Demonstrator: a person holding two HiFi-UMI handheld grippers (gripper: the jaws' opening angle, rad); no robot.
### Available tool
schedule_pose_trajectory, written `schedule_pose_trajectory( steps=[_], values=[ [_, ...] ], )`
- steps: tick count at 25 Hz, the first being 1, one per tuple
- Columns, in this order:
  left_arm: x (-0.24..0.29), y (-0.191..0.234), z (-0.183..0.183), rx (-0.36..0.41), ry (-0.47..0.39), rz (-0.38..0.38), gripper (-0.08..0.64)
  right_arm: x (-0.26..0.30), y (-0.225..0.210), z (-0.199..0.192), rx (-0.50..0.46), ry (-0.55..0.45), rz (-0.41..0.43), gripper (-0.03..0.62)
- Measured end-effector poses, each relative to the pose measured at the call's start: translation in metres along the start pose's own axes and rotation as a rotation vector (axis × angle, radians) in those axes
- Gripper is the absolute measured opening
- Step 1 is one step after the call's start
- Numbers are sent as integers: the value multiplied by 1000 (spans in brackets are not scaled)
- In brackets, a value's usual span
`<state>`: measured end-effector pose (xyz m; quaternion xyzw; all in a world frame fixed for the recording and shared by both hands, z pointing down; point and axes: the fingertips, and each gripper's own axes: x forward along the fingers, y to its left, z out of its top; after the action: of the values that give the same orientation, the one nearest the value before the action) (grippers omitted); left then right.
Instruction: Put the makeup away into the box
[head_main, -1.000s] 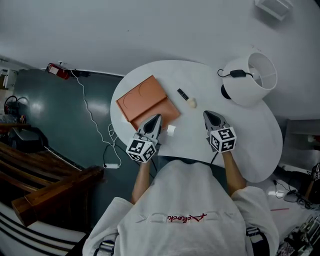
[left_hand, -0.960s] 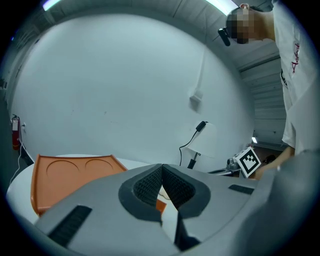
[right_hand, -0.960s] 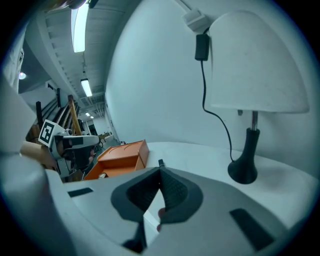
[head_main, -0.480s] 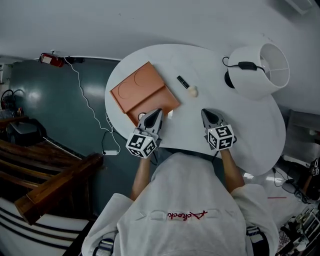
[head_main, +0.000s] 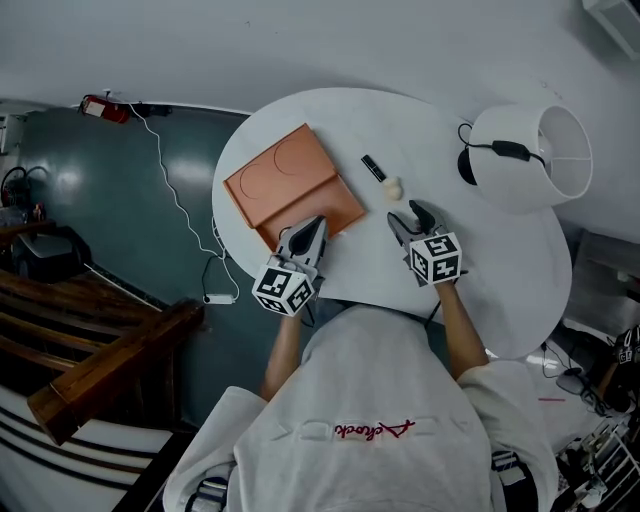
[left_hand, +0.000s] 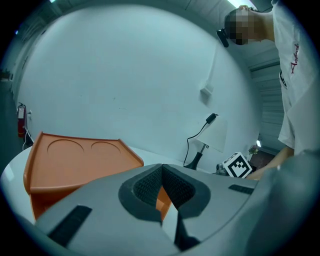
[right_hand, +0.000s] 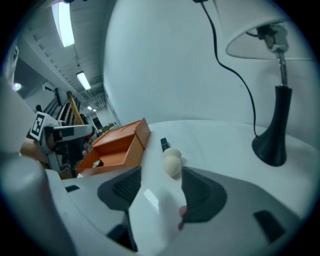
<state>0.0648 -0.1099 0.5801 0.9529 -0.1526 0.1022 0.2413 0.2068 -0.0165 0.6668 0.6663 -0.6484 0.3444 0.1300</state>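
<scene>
The task is at an early stage, as far as the views show. The orange box (head_main: 272, 180) stands open at the left edge of the white table (head_main: 480, 262), its lid tipped back. In the right gripper view a small item, too small to name, seems to lie in the open tray; whether it is makeup I cannot tell.

2 pieces are still out on the table, near its middle and just right of the box: a black tube (head_main: 372, 168) and, touching or just beside its near end, a beige egg-shaped sponge (head_main: 394, 187). Both remain to be put away.

The right tongs (head_main: 405, 214) point down at the sponge from the near side. Their jaws have just been opening and now stand wide apart, with only bare table between them; the sponge sits just ahead of the tips, not yet inside the gap. My judgement is that the step in hand is the reach for the sponge, with the tube to follow.

The left tongs (head_main: 312, 226) hover at the box's near corner with their jaws together and nothing between the pads. They appear to be waiting, or ready to steady the box.

A lamp (head_main: 525, 155) with a white shade stands by the far right edge, well apart from the makeup.
</scene>
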Motion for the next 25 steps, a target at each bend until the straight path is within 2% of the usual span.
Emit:
schedule_pose_trajectory(
  steps=[2,14,19,25],
  values=[
    [1,2,0,-5,-2,5,11,10,-6,2,-21,17,-19,259],
    [0,12,2,-22,-11,32,11,46,-18,0,-46,137,-48,258],
    [-2,14,4,-28,-18,39,11,53,-23,0,-67,185,-70,155],
    [-6,13,6,-26,-21,41,11,47,-21,4,-64,148,-70,144]
  ],
)
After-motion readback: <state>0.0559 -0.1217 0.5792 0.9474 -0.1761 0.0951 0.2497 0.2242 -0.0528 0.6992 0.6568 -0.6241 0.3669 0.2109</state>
